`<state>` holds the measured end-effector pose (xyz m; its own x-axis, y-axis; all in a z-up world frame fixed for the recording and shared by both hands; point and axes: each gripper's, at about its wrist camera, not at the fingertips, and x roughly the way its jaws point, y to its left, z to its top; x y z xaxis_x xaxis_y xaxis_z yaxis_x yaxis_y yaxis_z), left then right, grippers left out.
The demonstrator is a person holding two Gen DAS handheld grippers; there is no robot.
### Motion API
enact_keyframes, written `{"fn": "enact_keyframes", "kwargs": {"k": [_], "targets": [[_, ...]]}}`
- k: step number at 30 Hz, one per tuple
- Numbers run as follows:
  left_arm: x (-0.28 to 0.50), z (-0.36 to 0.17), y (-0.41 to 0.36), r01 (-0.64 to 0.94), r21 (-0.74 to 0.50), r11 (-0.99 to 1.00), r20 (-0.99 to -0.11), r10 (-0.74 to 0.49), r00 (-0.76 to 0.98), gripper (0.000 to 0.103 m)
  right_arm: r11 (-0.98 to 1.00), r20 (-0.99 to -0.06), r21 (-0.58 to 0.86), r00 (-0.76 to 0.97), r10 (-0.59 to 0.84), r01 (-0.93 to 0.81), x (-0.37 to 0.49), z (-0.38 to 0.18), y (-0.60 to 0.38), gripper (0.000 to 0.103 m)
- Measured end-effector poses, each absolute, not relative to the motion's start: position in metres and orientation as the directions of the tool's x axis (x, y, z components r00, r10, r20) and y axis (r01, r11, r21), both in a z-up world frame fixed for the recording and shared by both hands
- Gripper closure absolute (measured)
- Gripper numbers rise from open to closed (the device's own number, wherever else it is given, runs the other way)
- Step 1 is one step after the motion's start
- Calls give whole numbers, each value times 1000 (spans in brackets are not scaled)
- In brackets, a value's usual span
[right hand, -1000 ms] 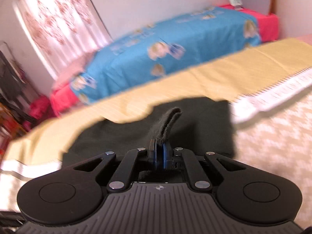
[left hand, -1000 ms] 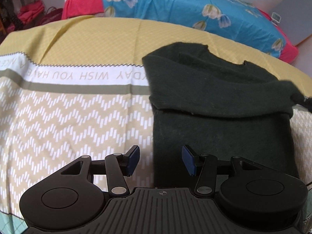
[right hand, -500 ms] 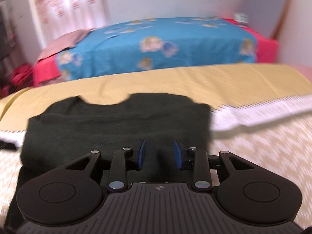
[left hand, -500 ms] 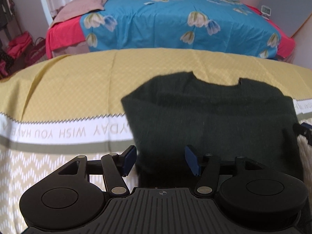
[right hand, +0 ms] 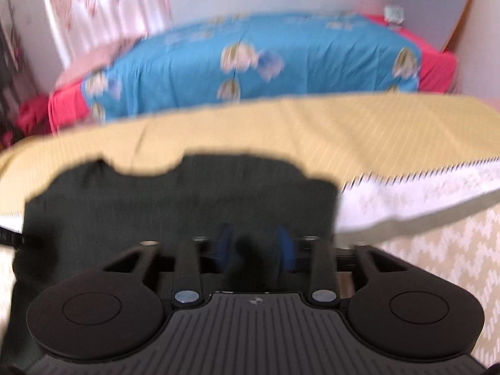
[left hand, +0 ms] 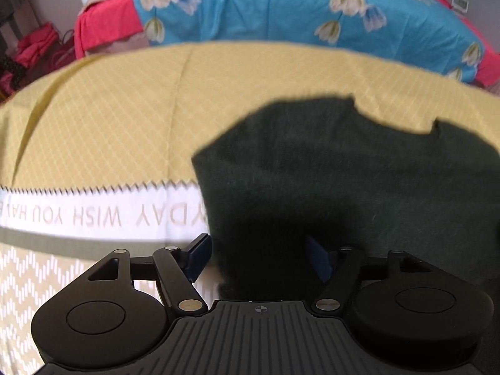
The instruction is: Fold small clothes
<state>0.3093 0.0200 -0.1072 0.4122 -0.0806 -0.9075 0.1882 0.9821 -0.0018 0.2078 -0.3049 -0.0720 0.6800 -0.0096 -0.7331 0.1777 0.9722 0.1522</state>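
Observation:
A dark green, nearly black knitted garment (left hand: 359,181) lies folded flat on the yellow patterned cloth (left hand: 125,118); its neckline faces away from me. It also shows in the right wrist view (right hand: 187,200), which is blurred. My left gripper (left hand: 259,254) is open, its blue pads on either side of the garment's near left edge, holding nothing. My right gripper (right hand: 254,248) is open over the garment's near right part, holding nothing.
The cloth has a white band with lettering (left hand: 93,215) and a zigzag-patterned part (right hand: 443,262) nearer me. Beyond the table edge stands a bed with a blue flowered sheet (left hand: 297,9) over red. Red things (left hand: 34,43) lie at far left.
My right gripper let go of the garment's edge and opened, leaving the fold laid down. Both grippers moved forward over the garment's near edge.

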Motion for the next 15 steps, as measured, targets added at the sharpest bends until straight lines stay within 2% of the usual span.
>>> {"fn": "enact_keyframes", "kwargs": {"k": [5,7,9,10,12,13,15], "targets": [[330,-91,4,229,-26,973,-871,-134,473,0,982,-739,152,673,38,113,238,-73,-298,56],[347,-102,-6,220,-3,975,-878,-108,466,0,982,-768,170,635,81,79,251,-86,-293,56],[361,-123,-13,206,38,978,-898,-57,437,0,984,-822,154,564,74,94,266,-105,-295,62],[366,-134,-14,197,65,978,-903,-26,428,0,983,-826,143,561,55,113,269,-112,-299,71],[367,-134,-11,180,68,981,-896,-20,444,0,974,-805,141,593,10,175,269,-108,-309,75],[367,-131,-10,176,61,983,-899,-22,437,0,968,-802,129,597,-26,216,269,-103,-312,75],[360,-120,-8,172,60,983,-890,-25,455,0,964,-772,99,630,-83,248,261,-90,-313,59]]}}
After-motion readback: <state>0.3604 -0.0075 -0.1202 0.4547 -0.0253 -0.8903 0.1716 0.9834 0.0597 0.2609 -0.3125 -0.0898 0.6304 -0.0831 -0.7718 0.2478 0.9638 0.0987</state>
